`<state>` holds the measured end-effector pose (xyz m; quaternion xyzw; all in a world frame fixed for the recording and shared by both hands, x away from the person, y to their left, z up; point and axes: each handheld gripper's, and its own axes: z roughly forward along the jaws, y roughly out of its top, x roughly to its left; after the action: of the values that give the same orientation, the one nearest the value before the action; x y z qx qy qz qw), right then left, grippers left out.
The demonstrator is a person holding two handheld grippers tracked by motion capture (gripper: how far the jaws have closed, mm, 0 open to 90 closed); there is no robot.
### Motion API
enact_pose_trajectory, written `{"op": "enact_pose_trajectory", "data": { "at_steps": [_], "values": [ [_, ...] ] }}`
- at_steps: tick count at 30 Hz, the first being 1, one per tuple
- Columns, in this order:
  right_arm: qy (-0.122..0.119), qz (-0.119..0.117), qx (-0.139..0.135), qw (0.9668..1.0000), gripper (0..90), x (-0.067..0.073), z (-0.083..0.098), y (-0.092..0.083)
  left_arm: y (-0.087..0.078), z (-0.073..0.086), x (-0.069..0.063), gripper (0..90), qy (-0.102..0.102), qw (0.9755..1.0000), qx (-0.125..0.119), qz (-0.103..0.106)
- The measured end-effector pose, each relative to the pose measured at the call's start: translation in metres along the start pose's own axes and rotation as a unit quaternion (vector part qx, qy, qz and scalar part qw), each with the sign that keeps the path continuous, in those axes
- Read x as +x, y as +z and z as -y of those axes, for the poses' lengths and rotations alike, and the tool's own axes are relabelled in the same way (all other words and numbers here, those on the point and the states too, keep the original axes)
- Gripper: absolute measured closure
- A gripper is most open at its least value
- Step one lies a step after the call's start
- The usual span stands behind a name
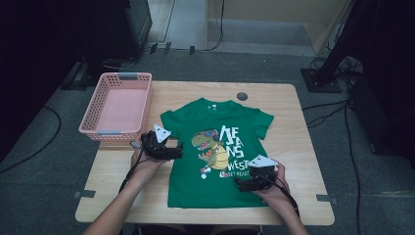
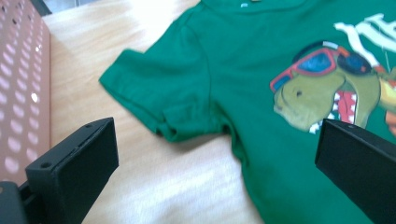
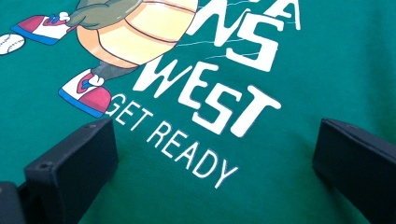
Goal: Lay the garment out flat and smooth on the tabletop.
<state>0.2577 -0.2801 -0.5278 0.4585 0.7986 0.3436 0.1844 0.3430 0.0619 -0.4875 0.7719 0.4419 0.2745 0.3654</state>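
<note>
Green dinosaur T-shirt (image 1: 215, 152) lies flat, print up, mid desk (image 1: 303, 161), collar toward 12 o'clock, hem toward 6. Looks like you're abt to fold it, prob for the pink basket (image 1: 117, 105) sitting at the desk's 10 o'clock corner.

Left tongs (image 1: 177, 152) are wide apart, holding nothing, hovering just off the shirt's 9 o'clock edge below the left sleeve (image 2: 159, 93). In the left gripper view the jaws straddle the armpit seam, bare wood under one, green fabric under the other. Right tongs (image 1: 241, 185) also wide, empty, over the lower print near the "GET READY" lettering (image 3: 175, 147), at abt 5 o'clock on the shirt.

To do it well: drop each set of tongs till one jaw slides under the cloth edge, not just pressing on top. Pinch a single layer pair at the edge w/ a firm bite, then lift low. Your right set sits inboard of the side seam, so shift it out toward 3 o'clock before closing, else you'll bunch the print. Move both hands together so the fold line stays straight.

Pose: both forearms come in from 6 o'clock, left wrist turned inward so the tongs point toward 3, right hand cocked so its tongs point toward 9, grey plates up
</note>
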Motion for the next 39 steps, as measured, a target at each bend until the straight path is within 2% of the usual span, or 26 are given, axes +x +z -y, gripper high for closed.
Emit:
{"op": "enact_pose_trajectory", "data": {
  "at_steps": [4, 8, 12, 19, 30, 39],
  "values": [
    [0.0, 0.0, 0.0, 1.0, 0.0, 0.0, 0.0, 0.0, -0.006, 0.01, 0.003, 0.0, -0.005, 1.0, -0.003, -0.001],
    [0.0, 0.0, 0.0, 1.0, 0.0, 0.0, 0.0, 0.0, -0.012, 0.017, 0.008, 0.0, -0.012, 0.9999, -0.004, -0.011],
    [0.0, 0.0, 0.0, 1.0, 0.0, 0.0, 0.0, 0.0, -0.019, 0.024, 0.015, 0.0, -0.031, 0.9994, -0.008, -0.013],
    [0.0, 0.0, 0.0, 1.0, 0.0, 0.0, 0.0, 0.0, -0.03, 0.041, 0.025, 0.0, -0.044, 0.9987, -0.001, -0.025],
    [0.0, 0.0, 0.0, 1.0, 0.0, 0.0, 0.0, 0.0, -0.046, 0.063, 0.037, 0.0, -0.056, 0.9978, 0.014, -0.032],
    [0.0, 0.0, 0.0, 1.0, 0.0, 0.0, 0.0, 0.0, -0.057, 0.08, 0.045, 0.0, -0.051, 0.997, 0.038, -0.044]
  ]
}}
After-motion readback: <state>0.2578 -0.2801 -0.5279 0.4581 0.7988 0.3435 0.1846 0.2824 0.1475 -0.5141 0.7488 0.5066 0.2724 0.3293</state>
